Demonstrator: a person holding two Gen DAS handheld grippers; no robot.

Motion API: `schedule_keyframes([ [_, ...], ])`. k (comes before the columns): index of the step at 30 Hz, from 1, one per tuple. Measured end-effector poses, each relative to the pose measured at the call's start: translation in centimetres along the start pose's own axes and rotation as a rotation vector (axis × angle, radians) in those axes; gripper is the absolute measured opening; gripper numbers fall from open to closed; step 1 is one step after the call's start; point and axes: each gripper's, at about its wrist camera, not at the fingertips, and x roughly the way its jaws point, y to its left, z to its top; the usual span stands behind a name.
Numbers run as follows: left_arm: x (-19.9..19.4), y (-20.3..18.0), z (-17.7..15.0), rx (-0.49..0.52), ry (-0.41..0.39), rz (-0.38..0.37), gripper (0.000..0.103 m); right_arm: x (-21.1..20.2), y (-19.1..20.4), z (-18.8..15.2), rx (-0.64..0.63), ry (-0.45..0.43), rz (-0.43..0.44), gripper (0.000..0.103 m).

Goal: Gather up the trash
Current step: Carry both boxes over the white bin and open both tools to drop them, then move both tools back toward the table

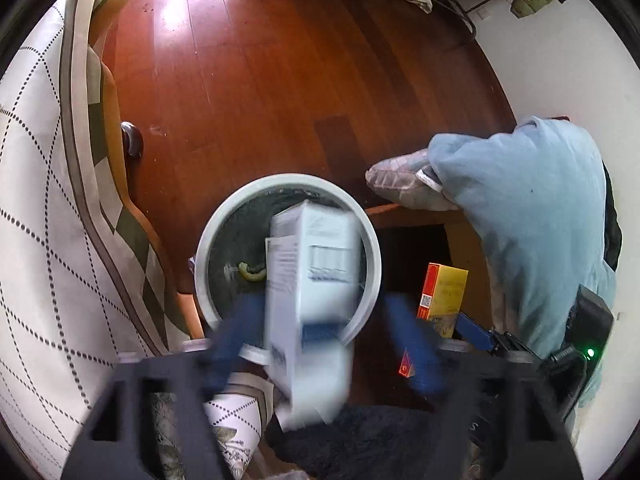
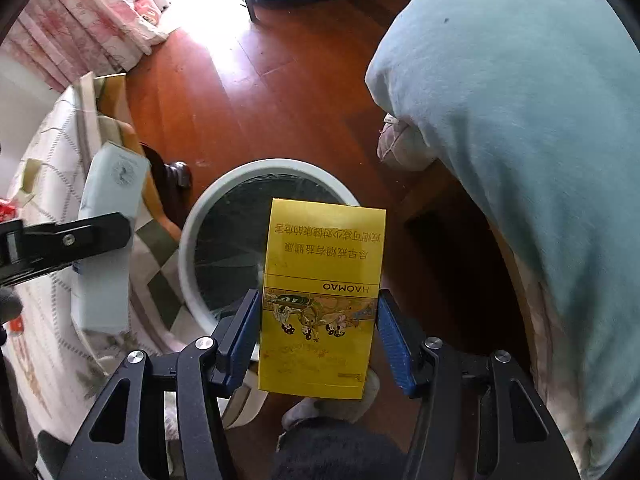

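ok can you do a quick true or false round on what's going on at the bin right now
1. The right gripper holds a yellow box between its fingers. True.
2. The white bin has a dark liner. True.
3. The yellow box already lies inside the bin. False: it is still between the right gripper's fingers, held over the bin's near rim.
4. The left gripper is clamped tight on the white box. False: its fingers are spread, with a gap on each side of the blurred box.
5. The floor is grey tile. False: it is reddish-brown wood.
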Motion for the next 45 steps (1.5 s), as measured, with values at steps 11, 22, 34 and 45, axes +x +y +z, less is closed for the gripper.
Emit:
schedule_keyframes([
  [11,-4.0,1.0,-2.8,0.067,-0.179,0.27,0.093,0.0,0.2,-0.4,0.023,-0.025,-0.006,0.102],
  [22,-9.6,-0.3,-7.9,0.102,-0.297,0.362,0.093,-7.1,2.2,-3.8,-0.007,-0.118,-0.036,0.102],
  [34,-17.6,-2.6,-14.1,0.14,-0.445,0.394,0.093,-18.1,3.6,-9.0,-0.035,-0.297,-0.028,0.102],
  [45,-24.7,-3.0,-18.6,0.124,-0.55,0.35,0.093,-26.6,4.7,-13.4,-0.039,-0.396,0.034,0.102],
])
